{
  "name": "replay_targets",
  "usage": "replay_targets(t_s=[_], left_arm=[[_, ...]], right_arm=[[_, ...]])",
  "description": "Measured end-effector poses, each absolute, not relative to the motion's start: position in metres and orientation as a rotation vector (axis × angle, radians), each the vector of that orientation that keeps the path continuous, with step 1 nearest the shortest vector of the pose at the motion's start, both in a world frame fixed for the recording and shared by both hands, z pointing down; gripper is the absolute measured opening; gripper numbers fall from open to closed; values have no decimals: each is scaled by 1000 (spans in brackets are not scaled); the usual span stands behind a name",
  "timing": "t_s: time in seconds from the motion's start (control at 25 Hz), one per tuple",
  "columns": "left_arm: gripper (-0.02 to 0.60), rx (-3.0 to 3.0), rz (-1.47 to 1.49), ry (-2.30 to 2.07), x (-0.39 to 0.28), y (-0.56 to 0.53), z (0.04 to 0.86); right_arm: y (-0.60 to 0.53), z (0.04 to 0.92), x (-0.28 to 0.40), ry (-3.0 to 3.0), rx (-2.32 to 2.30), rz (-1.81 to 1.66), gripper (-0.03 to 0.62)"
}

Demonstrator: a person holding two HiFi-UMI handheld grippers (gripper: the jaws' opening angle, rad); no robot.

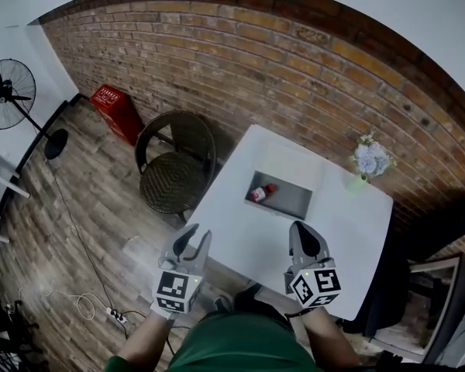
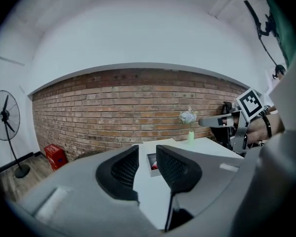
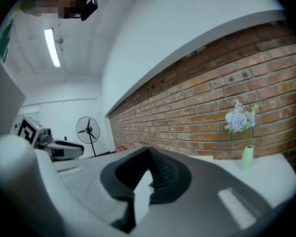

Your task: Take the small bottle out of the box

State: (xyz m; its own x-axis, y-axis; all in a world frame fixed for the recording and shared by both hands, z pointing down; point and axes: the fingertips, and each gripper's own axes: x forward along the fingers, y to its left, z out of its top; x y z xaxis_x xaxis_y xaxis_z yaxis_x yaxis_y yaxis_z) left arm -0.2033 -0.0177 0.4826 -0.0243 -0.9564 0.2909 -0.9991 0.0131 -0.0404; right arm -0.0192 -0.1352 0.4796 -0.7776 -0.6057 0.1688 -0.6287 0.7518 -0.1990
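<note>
We take this for a casual indoor room, perhaps a café corner or a lounge rather than a kitchen or a workshop. A bare red brick wall (image 1: 294, 60) runs behind a small white table (image 1: 349, 227). A round wicker chair (image 1: 173, 180) stands just beside the table, and a vase of flowers (image 1: 370, 160) sits on its wall side. The floor (image 1: 70, 200) is wood plank. A standing fan (image 1: 8, 93) and a red crate (image 1: 116, 111) stand at the side. A power strip (image 1: 115, 314) lies loose on the floor, and a tube light (image 3: 53, 47) is on the white ceiling.
</note>
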Motion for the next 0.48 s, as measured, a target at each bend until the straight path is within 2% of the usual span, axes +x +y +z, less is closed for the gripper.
replay_targets(t_s=[0.24,0.48], left_arm=[[117,2035,393,-2054,-193,-66,500],[117,2054,571,-1975,-182,-110,523]], right_arm=[[-177,495,-13,-2840,985,439,3],[-206,506,3,-2838,998,497,3]])
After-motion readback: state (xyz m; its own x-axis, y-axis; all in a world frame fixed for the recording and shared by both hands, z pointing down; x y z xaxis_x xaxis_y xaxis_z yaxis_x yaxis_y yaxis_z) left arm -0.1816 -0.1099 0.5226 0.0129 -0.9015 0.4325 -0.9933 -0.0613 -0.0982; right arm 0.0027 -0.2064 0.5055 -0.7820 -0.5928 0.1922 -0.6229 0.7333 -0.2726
